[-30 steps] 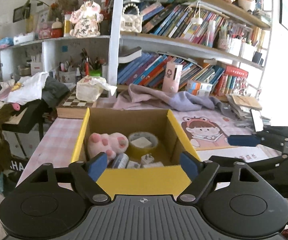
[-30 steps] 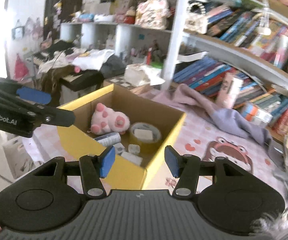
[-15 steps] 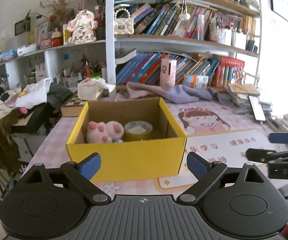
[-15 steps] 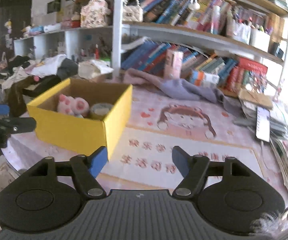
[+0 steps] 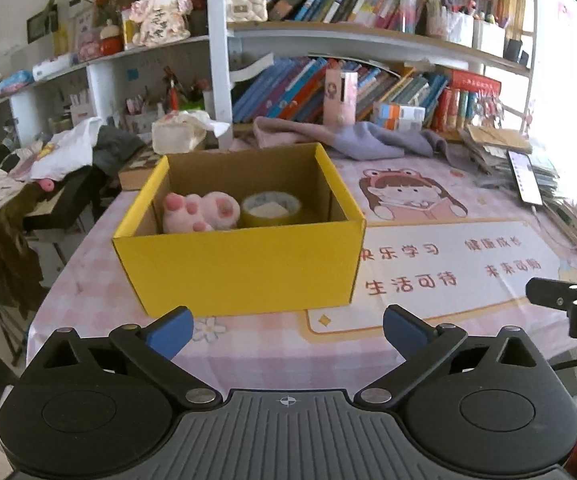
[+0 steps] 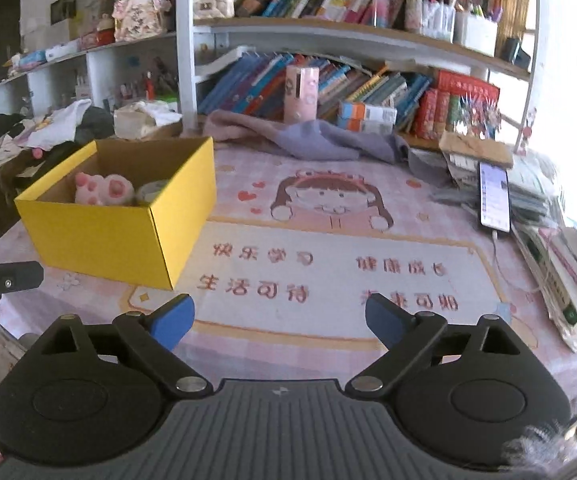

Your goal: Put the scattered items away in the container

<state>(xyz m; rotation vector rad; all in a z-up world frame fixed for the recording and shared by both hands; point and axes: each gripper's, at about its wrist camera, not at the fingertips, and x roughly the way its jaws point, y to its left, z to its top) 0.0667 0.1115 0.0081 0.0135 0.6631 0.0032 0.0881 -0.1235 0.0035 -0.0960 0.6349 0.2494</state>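
Observation:
A yellow cardboard box (image 5: 244, 268) stands on the pink desk mat, seen at the left (image 6: 120, 236) in the right wrist view. Inside lie a pink plush paw (image 5: 198, 212) and a roll of tape (image 5: 271, 209); the box's lower contents are hidden by its front wall. My left gripper (image 5: 284, 330) hangs in front of the box, jaws still opening, nothing between them. My right gripper (image 6: 278, 320) is over the printed mat to the right of the box, jaws also opening and empty. Each gripper's fingers show at the edge of the other's view.
A purple cloth (image 6: 308, 138) lies behind the mat by the bookshelf (image 6: 328, 32). A phone (image 6: 494, 196) rests on stacked papers and books at the right edge. Clothes are piled on a chair at the left (image 5: 60, 152). The mat (image 6: 328, 272) bears a cartoon print.
Both grippers pulled back from over the box toward the table's near edge and opened wider. The right one also swung to the right, so the box now sits at its left.

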